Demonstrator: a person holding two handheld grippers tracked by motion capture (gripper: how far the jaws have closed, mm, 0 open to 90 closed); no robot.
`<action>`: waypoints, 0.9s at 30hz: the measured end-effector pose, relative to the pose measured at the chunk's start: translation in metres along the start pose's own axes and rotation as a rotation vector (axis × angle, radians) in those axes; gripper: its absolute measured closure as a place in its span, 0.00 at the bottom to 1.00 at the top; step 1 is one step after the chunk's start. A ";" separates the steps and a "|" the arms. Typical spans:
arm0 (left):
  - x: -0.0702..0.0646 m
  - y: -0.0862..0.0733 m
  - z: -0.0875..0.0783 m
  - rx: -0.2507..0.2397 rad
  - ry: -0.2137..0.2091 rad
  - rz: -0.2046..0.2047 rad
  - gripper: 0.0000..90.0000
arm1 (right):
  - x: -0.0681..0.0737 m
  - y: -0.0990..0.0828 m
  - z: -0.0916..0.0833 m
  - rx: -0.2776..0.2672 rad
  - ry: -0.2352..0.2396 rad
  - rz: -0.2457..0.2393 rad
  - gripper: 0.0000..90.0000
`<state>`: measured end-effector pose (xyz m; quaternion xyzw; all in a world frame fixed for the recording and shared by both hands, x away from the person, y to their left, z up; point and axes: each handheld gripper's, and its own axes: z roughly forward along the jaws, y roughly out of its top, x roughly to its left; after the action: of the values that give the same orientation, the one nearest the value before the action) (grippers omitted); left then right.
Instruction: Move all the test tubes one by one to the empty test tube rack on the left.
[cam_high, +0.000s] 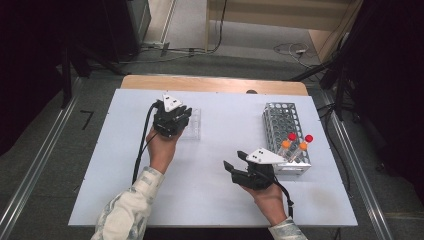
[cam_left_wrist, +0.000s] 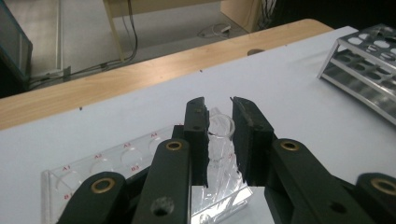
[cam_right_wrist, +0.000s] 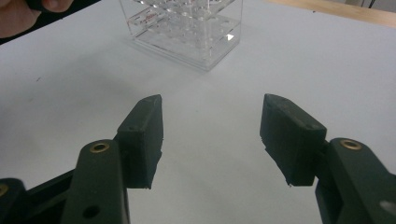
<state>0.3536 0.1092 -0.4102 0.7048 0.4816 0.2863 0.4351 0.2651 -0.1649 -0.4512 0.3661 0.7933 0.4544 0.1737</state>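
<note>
White tabletop (cam_high: 215, 200) carries a clear acrylic tube rack (cam_left_wrist: 93, 163), over whose near end the left gripper (cam_left_wrist: 219, 135) clenches a clear glass tube (cam_left_wrist: 220, 127), held upright, apparently to slot it into a hole. Nearer the person, the right gripper (cam_right_wrist: 212, 140) waits with jaws spread and empty beside the metal rack (cam_high: 285, 125) of orange- and red-capped tubes (cam_high: 296, 142).

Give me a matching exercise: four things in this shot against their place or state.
1. left gripper
2. right gripper
3. metal rack
4. clear rack

a. holds capped tubes, right side of table
b. open, over bare table
c. shut on a clear tube
d. acrylic, under the left gripper

Pairs: 1-c, 2-b, 3-a, 4-d
</note>
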 end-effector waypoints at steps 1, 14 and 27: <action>0.000 -0.002 0.001 0.005 0.001 0.000 0.86 | 0.000 0.000 0.000 0.000 0.000 0.000 0.42; 0.000 -0.015 0.012 0.046 0.002 -0.010 0.85 | -0.001 -0.001 0.000 0.002 0.000 0.005 0.42; 0.007 -0.012 0.007 0.034 -0.032 -0.065 0.81 | -0.002 -0.001 0.000 -0.001 0.002 0.005 0.42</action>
<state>0.3564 0.1152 -0.4241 0.7004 0.5024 0.2525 0.4397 0.2657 -0.1666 -0.4523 0.3674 0.7924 0.4557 0.1718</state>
